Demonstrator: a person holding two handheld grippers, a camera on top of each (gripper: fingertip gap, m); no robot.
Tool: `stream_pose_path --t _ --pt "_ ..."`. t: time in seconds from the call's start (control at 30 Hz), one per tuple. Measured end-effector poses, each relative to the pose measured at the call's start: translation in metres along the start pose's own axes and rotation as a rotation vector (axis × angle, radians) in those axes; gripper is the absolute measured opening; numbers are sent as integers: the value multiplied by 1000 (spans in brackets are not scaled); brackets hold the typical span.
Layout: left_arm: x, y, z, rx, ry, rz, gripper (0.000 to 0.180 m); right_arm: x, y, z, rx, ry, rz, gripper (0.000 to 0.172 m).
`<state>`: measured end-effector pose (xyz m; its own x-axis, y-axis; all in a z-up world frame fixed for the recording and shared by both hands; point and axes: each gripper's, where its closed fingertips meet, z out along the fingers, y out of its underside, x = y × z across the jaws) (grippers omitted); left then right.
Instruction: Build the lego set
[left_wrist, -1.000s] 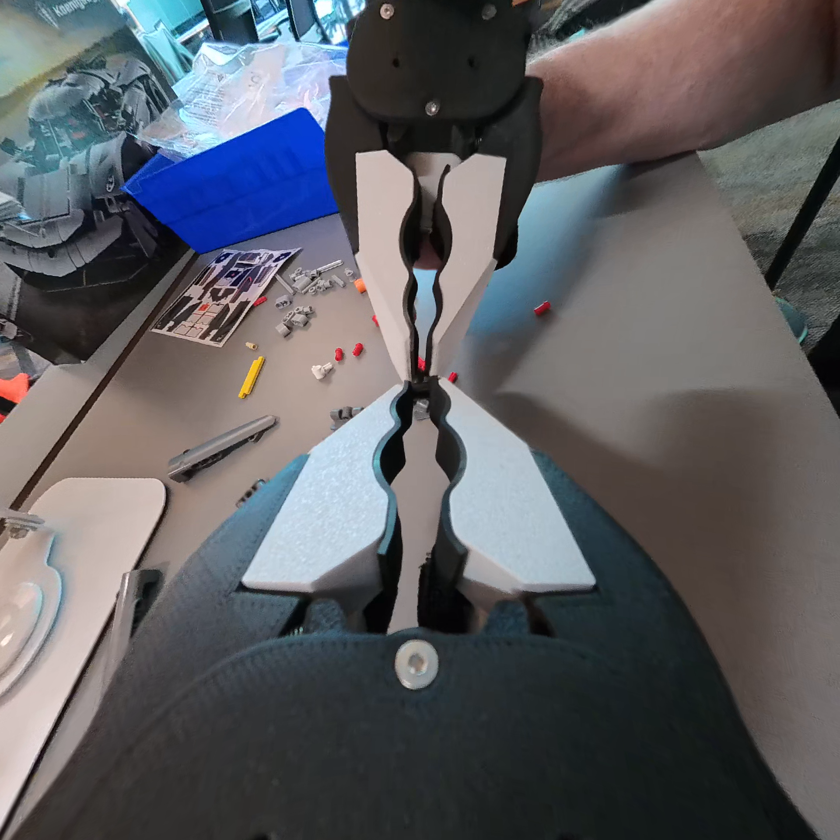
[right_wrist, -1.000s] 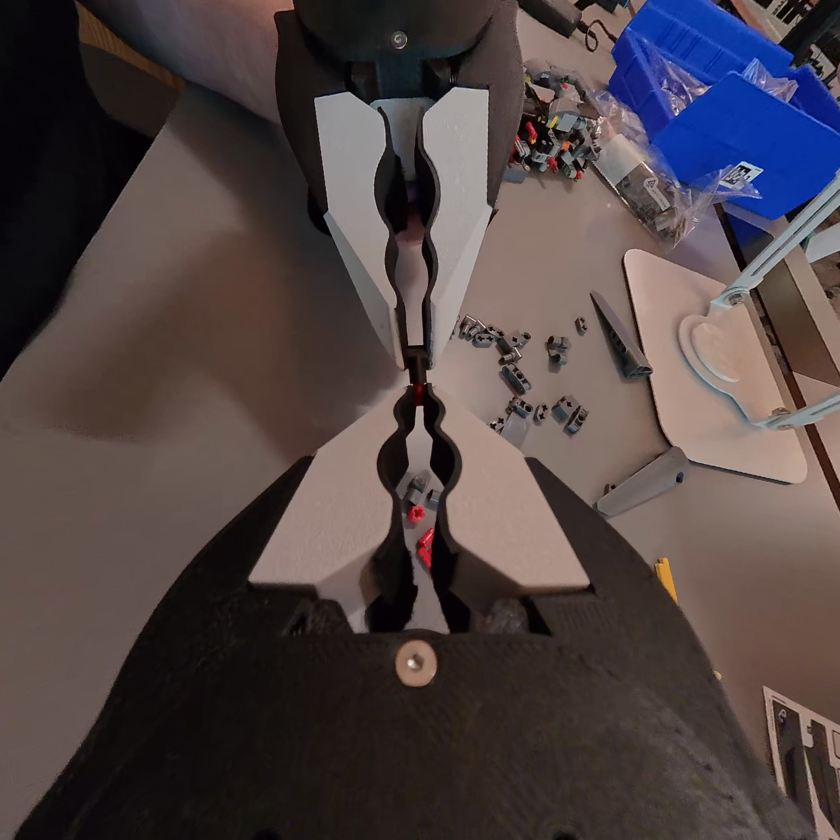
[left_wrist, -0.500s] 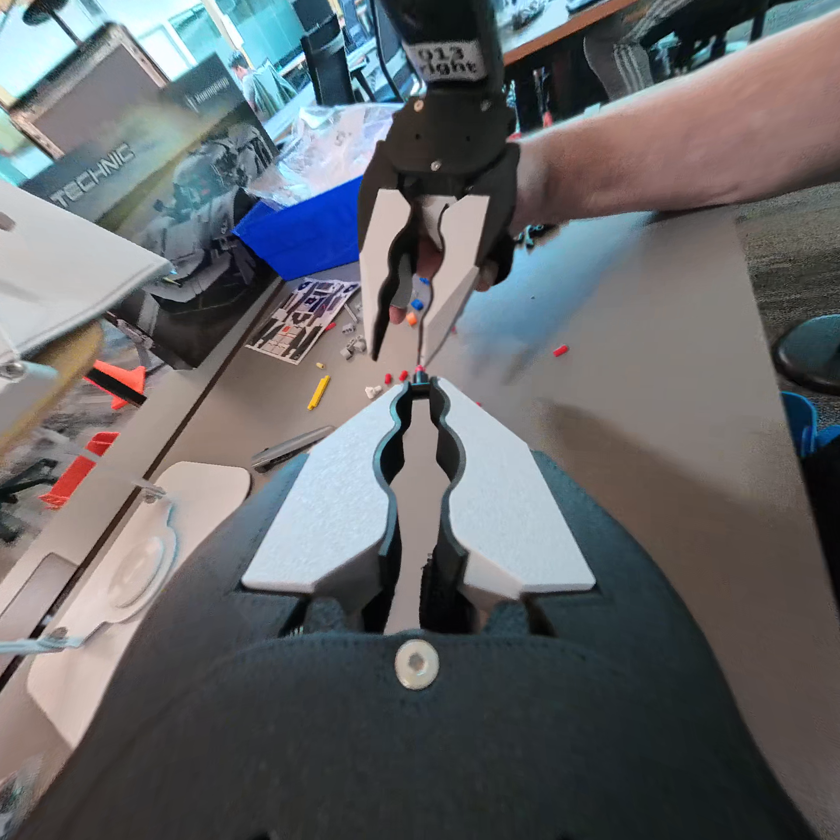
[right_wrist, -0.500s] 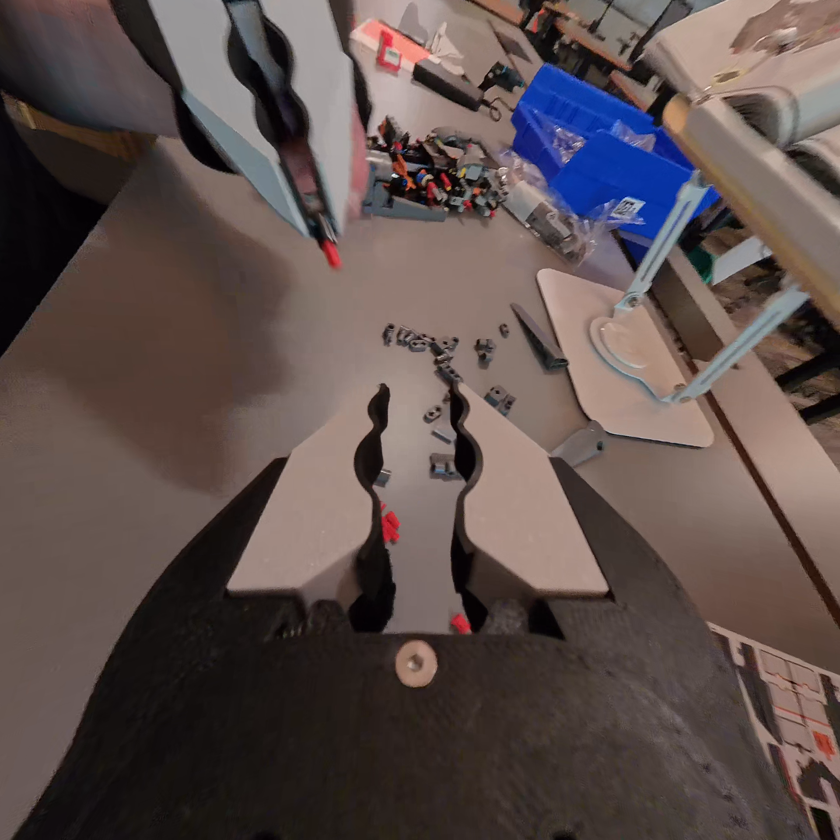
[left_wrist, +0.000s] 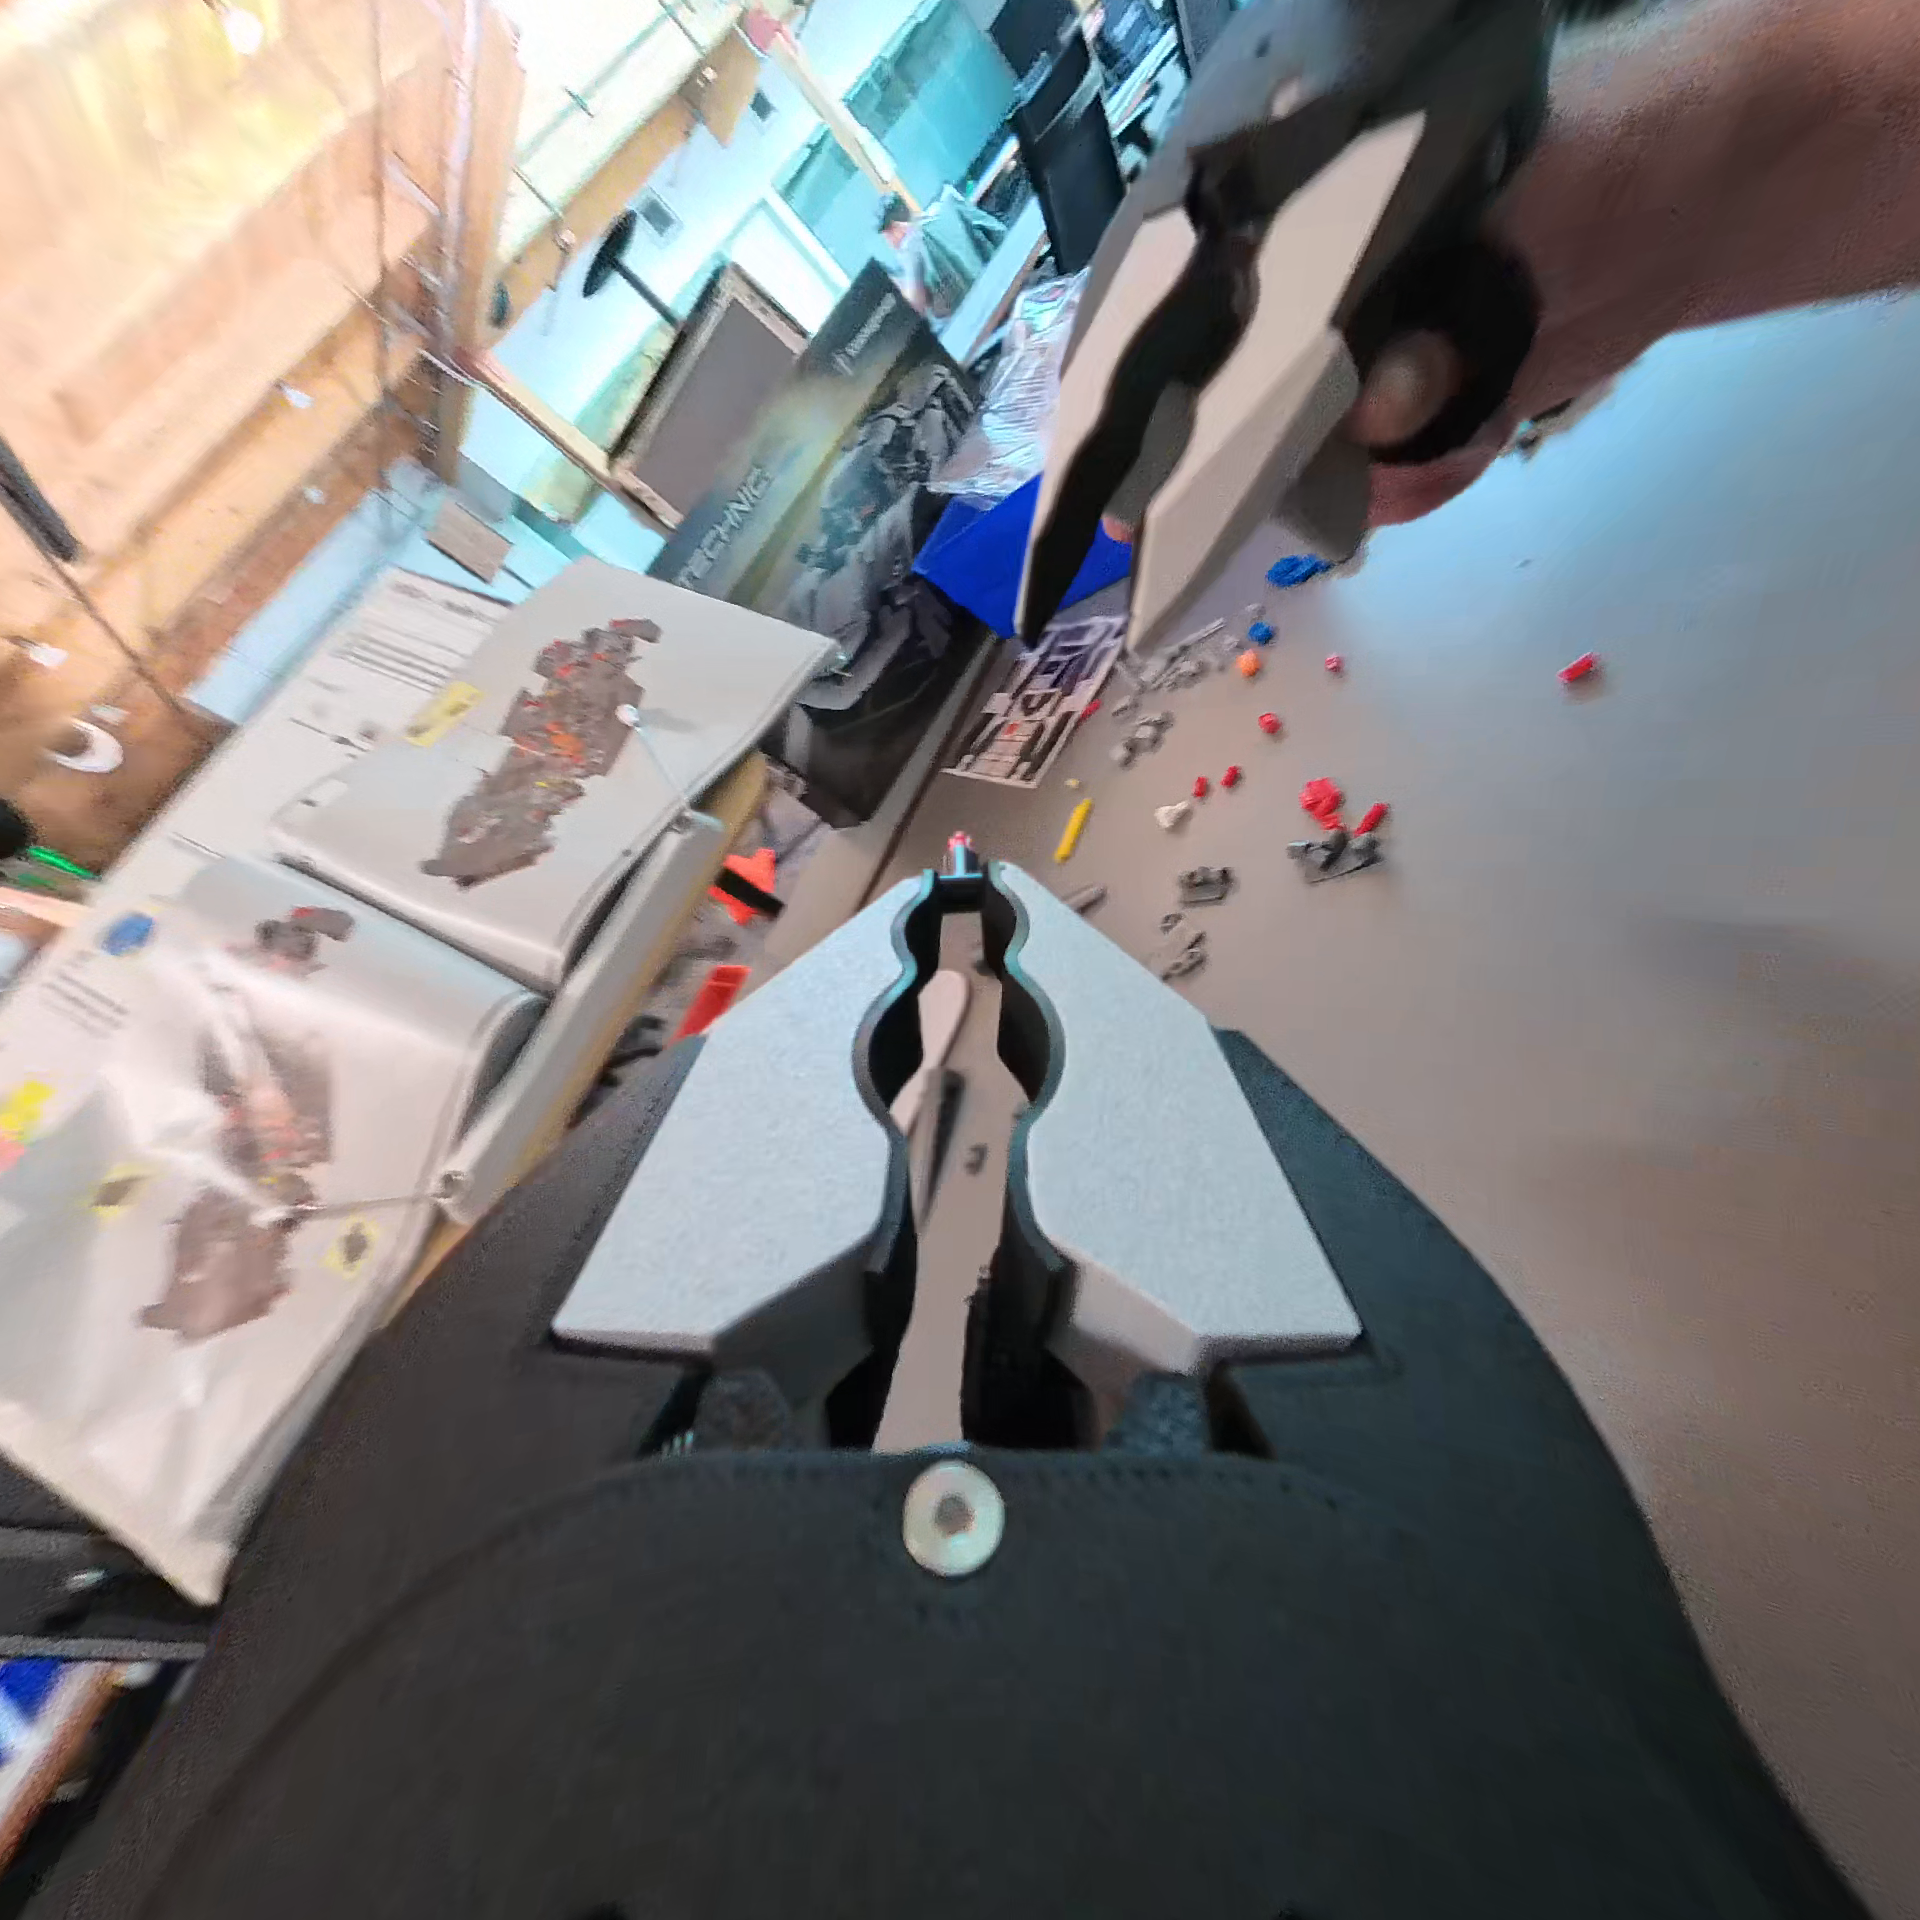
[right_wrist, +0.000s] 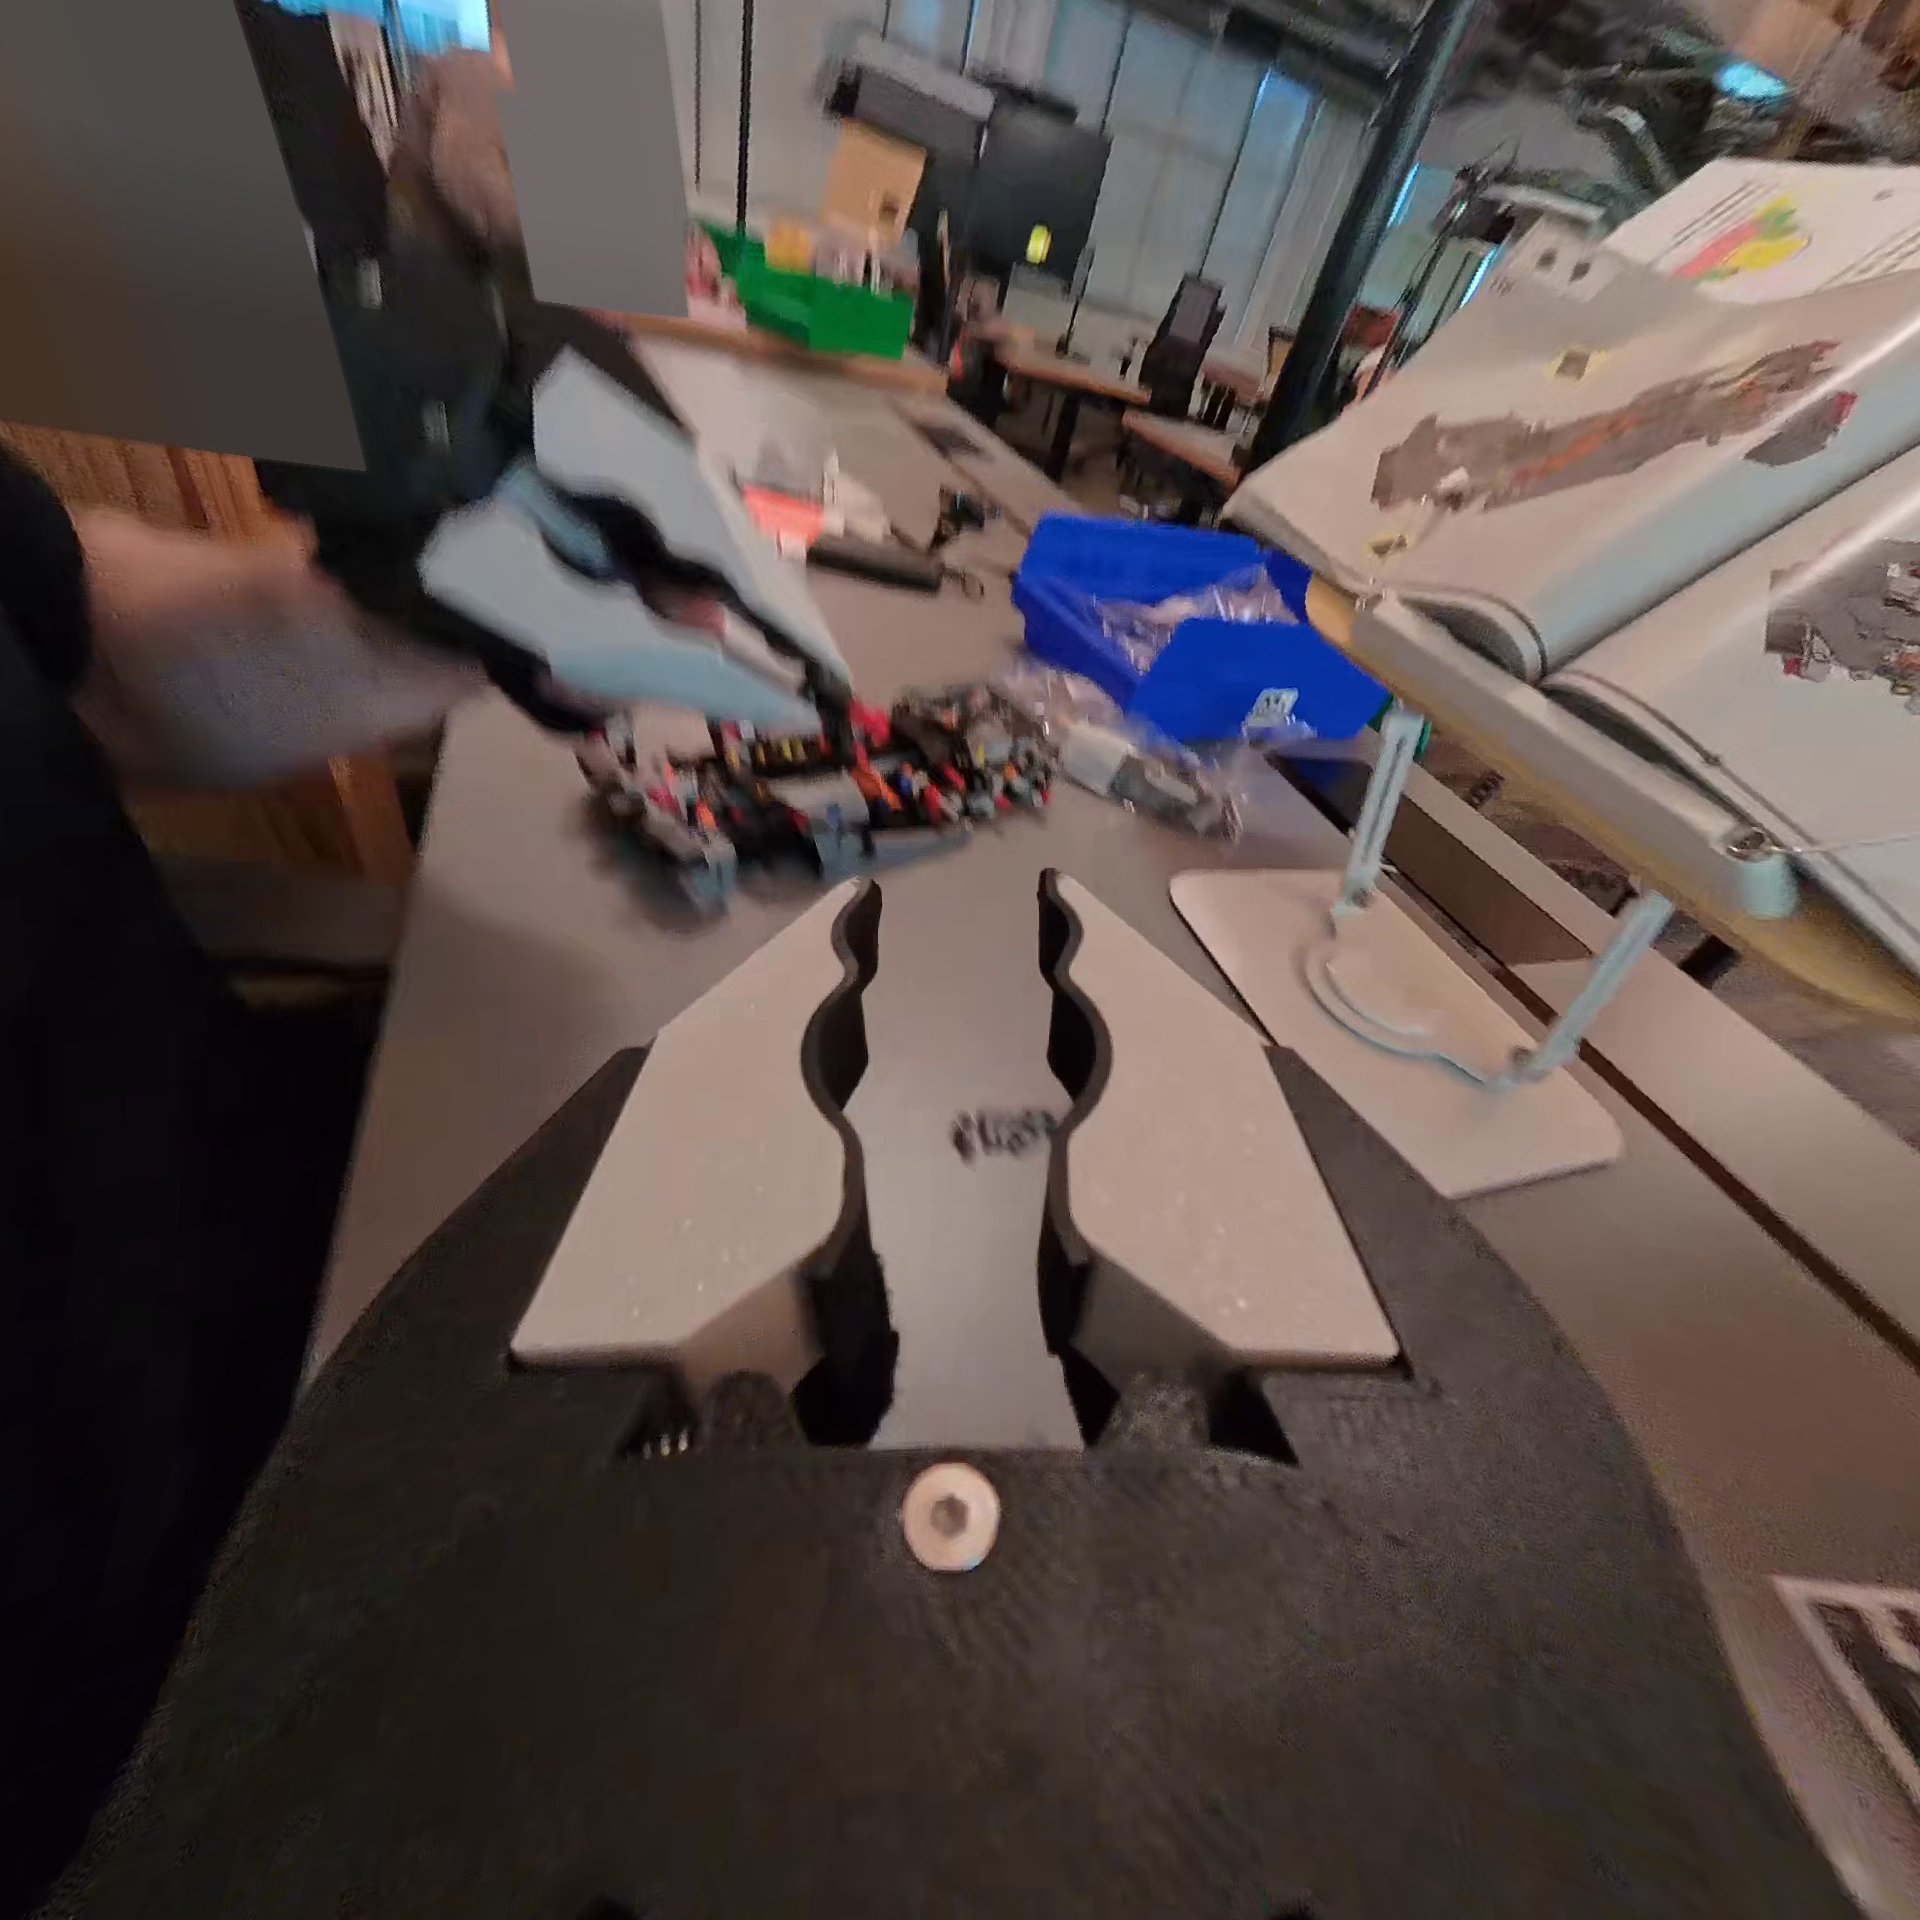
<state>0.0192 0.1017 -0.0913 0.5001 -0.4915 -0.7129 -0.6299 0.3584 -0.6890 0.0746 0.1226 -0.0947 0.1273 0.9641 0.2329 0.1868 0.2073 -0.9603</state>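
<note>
The left hand-held gripper (left_wrist: 958, 883) is clamped at its very tips on a small black plastic piece with a red pin end (left_wrist: 958, 860), which pokes out past the fingertips, clear of the grey counter (left_wrist: 1558, 1039). Just beyond and to its right lie loose small parts: a yellow plastic rod (left_wrist: 1073, 829), dark grey building-brick pieces (left_wrist: 1335, 854) and scattered red pins (left_wrist: 1320, 800). To its left an open instruction booklet (left_wrist: 499, 748) rests tilted on a stand. Farther ahead sit a printed sheet of dark shapes (left_wrist: 1039, 707) and a blue plastic bin (left_wrist: 997, 561).

The right hand-held gripper (right_wrist: 951, 904) stands with its fingers well apart and nothing between them; only bare counter shows in the gap. Just to its right is the flat white base of the booklet stand (right_wrist: 1455, 1039). Ahead and slightly left sits a partly built model of black, grey and red bricks (right_wrist: 831, 790), with the left hand-held gripper hovering over it, blurred. Farther right are clear plastic bags of parts (right_wrist: 1153, 769) and the blue bin.
</note>
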Motion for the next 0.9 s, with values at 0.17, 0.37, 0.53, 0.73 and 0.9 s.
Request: stream_pose_path --t 0.17,0.37,0.53,0.73,0.9 --pt "2 -7 4 20 -53 191 5 -9 -34 16 191 -52 210 28" --pt "-22 -14 0 67 -158 338 4 -2 -53 31 253 49 174 34" --pt "-37 -15 -1 80 -191 350 5 -5 -60 53 189 152 26 47" --pt "-61 -19 -6 199 -123 -48 5 -13 -76 73 100 313 -272 55" --pt "-68 -27 -13 285 -83 -215 5 -1 -81 83 51 462 -363 47"
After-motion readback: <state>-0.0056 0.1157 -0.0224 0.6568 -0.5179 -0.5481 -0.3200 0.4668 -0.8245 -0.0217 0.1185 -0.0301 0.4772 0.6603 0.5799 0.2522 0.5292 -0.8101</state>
